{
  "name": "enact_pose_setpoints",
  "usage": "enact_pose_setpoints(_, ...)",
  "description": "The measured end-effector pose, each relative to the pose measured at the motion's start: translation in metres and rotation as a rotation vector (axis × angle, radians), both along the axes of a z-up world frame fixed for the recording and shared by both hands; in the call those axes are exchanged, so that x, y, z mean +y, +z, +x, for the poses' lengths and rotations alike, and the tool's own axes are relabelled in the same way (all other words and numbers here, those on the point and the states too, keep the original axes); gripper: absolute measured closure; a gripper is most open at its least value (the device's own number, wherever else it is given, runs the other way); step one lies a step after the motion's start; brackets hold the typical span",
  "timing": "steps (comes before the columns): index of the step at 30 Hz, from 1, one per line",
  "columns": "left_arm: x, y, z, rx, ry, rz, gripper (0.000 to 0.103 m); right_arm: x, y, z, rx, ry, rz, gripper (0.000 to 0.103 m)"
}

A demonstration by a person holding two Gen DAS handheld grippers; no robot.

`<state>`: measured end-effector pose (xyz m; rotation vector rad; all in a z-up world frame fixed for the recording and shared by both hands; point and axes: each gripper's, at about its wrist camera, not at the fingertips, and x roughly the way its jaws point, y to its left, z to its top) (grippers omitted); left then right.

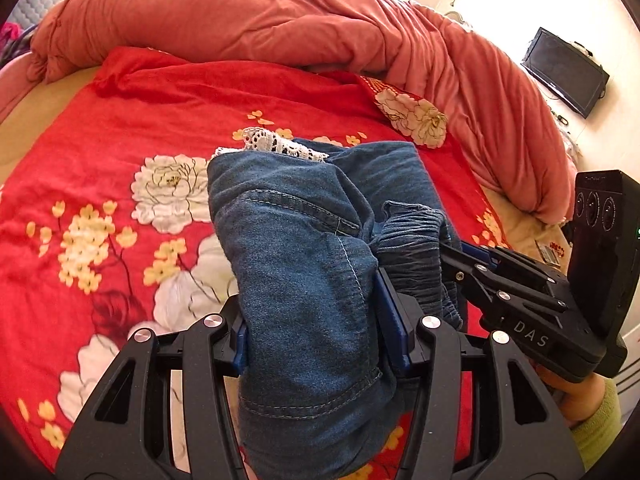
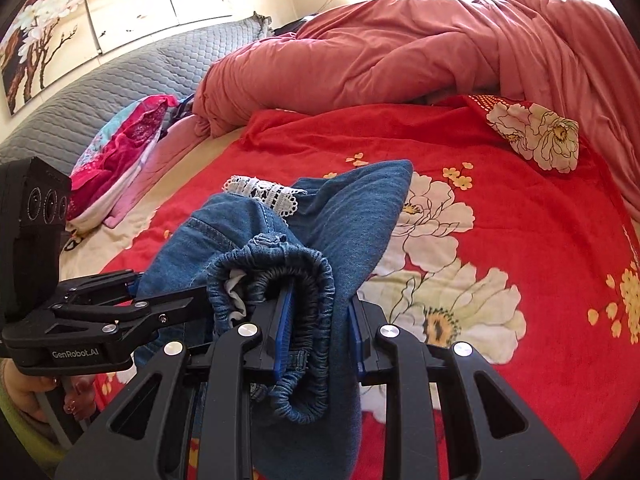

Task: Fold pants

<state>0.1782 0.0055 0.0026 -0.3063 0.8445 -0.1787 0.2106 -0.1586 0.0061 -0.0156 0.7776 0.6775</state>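
Pinching soft, limp denim pants (image 1: pixel 304 248), left gripper (image 1: pixel 312 340) clamped thick folded layers at lower centre while right gripper (image 2: pixel 320 320) gripped the elastic waistband (image 2: pixel 304 280).

Blue denim pants (image 1: pixel 304 264) fill the middle, mid-blue with pale contrast stitching along the seams and a strip of white lace trim (image 1: pixel 276 146) at the far edge. The left claw (image 1: pixel 312 344) is matte black with deep blue pads and silver pivot pins; the right claw (image 2: pixel 320 320) matches it, black frame, blue pads. Beneath lies a bright red bedsheet (image 1: pixel 168 96) printed with large white peonies and small yellow blossoms. Behind it, a plain salmon-pink duvet (image 1: pixel 248 12). In the right wrist view, a grey quilted headboard (image 2: pixel 132 68) with a honeycomb pattern, and a magenta and pale blue pillow (image 2: pixel 124 140).
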Motion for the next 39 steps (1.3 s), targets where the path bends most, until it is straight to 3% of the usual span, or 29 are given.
enact_pose_setpoints(11, 0.004, -0.039, 0.019, 0.062, 0.025, 0.039, 0.059, 0.004, -0.042, 0.023, 0.081, -0.041, -0.081, 0.078)
enact_pose_setpoints(14, 0.008, -0.046, 0.019, 0.079, 0.038, 0.049, 0.054, -0.002, -0.052, 0.023, 0.101, -0.077, -0.096, 0.063)
enact_pose_setpoints(17, 0.01, -0.049, 0.016, 0.086, 0.052, 0.068, 0.041, -0.011, -0.058, 0.025, 0.125, -0.121, -0.089, 0.044)
enact_pose_setpoints(20, 0.013, -0.051, 0.011, 0.089, 0.068, 0.079, 0.031, -0.019, -0.062, 0.025, 0.138, -0.158, -0.097, 0.034)
enact_pose_setpoints(28, 0.019, -0.042, -0.006, 0.074, 0.102, 0.118, 0.021, -0.036, -0.051, 0.006, 0.088, -0.207, -0.135, 0.021)
enact_pose_setpoints(32, 0.019, -0.034, -0.015, 0.053, 0.109, 0.135, 0.016, -0.047, -0.041, -0.006, 0.068, -0.221, -0.111, 0.02)
enact_pose_setpoints(34, 0.019, -0.028, -0.021, 0.039, 0.115, 0.143, 0.015, -0.049, -0.035, -0.013, 0.049, -0.225, -0.099, 0.009)
enact_pose_setpoints(39, 0.02, -0.014, -0.039, 0.004, 0.128, 0.147, 0.011, -0.053, -0.016, -0.034, -0.007, -0.218, -0.087, 0.009)
